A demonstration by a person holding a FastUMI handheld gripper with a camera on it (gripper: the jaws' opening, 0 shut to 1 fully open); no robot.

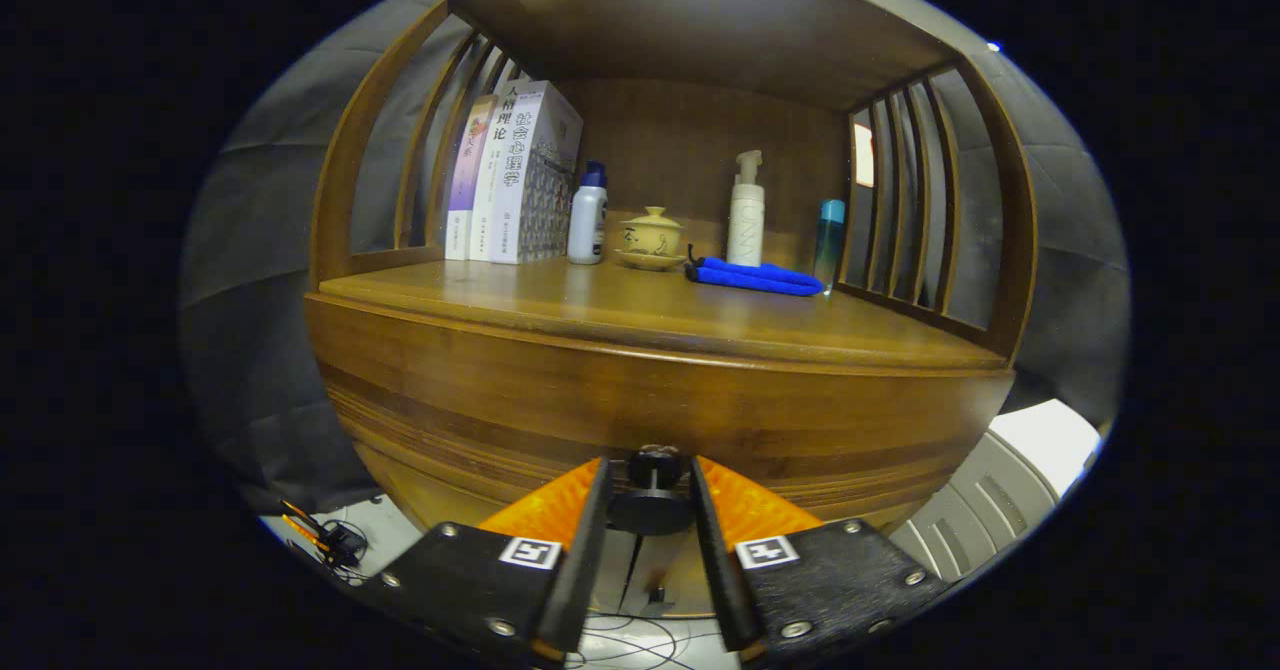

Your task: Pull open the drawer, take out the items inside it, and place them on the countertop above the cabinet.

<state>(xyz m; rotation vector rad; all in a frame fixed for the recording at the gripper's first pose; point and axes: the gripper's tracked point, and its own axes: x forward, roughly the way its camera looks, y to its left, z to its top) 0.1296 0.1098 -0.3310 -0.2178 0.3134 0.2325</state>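
Observation:
A wooden cabinet stands straight ahead, and its drawer front (pixel 520 405) looks flush with the body. A dark round knob (pixel 650 498) sticks out of the drawer front. My gripper (pixel 650 470) has one finger on each side of the knob, and both fingers (pixel 590 510) touch its disc, so it is shut on the knob. The countertop (pixel 560 305) lies just above the drawer, under a slatted wooden hutch. What is inside the drawer is hidden.
At the back of the countertop stand three books (pixel 510 175), a white bottle with a blue cap (pixel 588 215), a lidded tea bowl (pixel 650 237), a pump bottle (pixel 746 212), a folded blue cloth (pixel 757 276) and a teal bottle (pixel 829 235). Cables (pixel 330 540) lie on the floor below left.

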